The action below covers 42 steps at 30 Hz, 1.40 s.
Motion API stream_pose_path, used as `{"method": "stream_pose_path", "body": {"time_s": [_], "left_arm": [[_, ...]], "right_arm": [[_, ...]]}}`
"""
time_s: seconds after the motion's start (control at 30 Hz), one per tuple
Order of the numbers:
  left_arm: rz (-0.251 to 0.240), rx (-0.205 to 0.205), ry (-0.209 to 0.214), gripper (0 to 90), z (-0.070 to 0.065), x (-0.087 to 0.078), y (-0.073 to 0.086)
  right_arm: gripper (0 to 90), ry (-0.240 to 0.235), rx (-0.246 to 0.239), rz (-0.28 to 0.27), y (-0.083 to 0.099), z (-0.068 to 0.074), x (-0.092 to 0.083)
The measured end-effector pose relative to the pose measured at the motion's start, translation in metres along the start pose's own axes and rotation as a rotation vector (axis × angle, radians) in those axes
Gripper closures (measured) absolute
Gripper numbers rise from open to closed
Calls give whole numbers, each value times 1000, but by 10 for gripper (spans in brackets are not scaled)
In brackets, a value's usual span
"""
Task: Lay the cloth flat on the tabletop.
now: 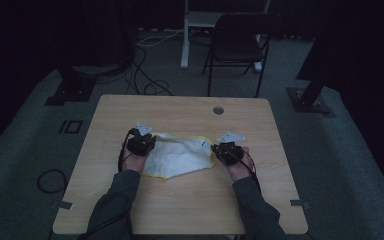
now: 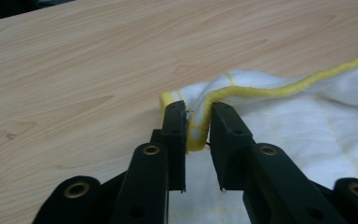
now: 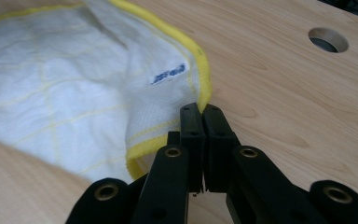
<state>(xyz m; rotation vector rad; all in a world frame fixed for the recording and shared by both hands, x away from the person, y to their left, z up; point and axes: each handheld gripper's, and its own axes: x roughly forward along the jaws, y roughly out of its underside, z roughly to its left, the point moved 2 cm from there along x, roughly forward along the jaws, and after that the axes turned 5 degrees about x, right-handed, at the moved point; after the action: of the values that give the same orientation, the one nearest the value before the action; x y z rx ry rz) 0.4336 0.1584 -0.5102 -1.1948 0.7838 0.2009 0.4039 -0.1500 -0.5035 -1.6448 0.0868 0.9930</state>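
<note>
- Item: white terry cloth with yellow piped edge and faint yellow grid lines (image 1: 180, 156), lying rumpled near the middle of the pale wood-grain counter (image 1: 180, 210), between our two hands.
- Left tool (image 2: 198, 122): jaws stand a little apart with the yellow hem between them; the hem leans on the left jaw, a gap shows on the other side, so we count this as not yet clamped.
- Right tool (image 3: 200, 122): jaws pressed together on the cloth's edge near its corner, just below the small blue label (image 3: 168, 73); we count this corner as gripped.
- Progress, as we judge it: one side secured, the other only framed; the cloth is crumpled, neither spread nor folded. The left pinch and all of the laying-out are left.
- Edges: the cloth sits well inside every counter edge; the round cable hole (image 1: 218, 110) lies beyond it, towards the far right.
- Open room: bare counter on all sides, widest in front of us and to the far side.
</note>
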Motion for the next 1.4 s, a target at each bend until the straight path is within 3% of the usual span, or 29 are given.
{"method": "stream_pose_path", "body": {"time_s": [0.1,0.3,0.37,0.6,0.77,0.9,1.1,1.13,1.17,1.3,1.4], "left_arm": [[9,17,-13,740,3,2,1],[2,-28,-31,710,14,0,2],[2,-25,-34,703,15,-1,2],[-8,-17,-13,686,9,-6,3],[-19,2,20,679,-1,-10,6],[-24,31,60,675,-16,-14,8],[-25,132,148,675,-53,-21,11],[-25,132,148,675,-53,-21,11],[-30,168,177,675,-67,-24,11],[-22,273,259,664,-95,-26,14],[-15,308,302,657,-108,-26,17]], "right_arm": [[890,12,22,6,-1,-7,6],[891,29,44,23,-2,-19,15],[891,36,51,29,-1,-22,17],[878,61,64,41,-1,-30,19],[808,66,59,37,-1,-29,16],[772,72,44,15,-1,-25,10],[749,78,34,-11,-2,-22,1],[746,76,33,-14,-1,-21,0],[744,71,33,-15,-1,-20,-2],[742,52,40,-25,1,-18,-6],[741,33,48,-34,6,-14,-9]]}}
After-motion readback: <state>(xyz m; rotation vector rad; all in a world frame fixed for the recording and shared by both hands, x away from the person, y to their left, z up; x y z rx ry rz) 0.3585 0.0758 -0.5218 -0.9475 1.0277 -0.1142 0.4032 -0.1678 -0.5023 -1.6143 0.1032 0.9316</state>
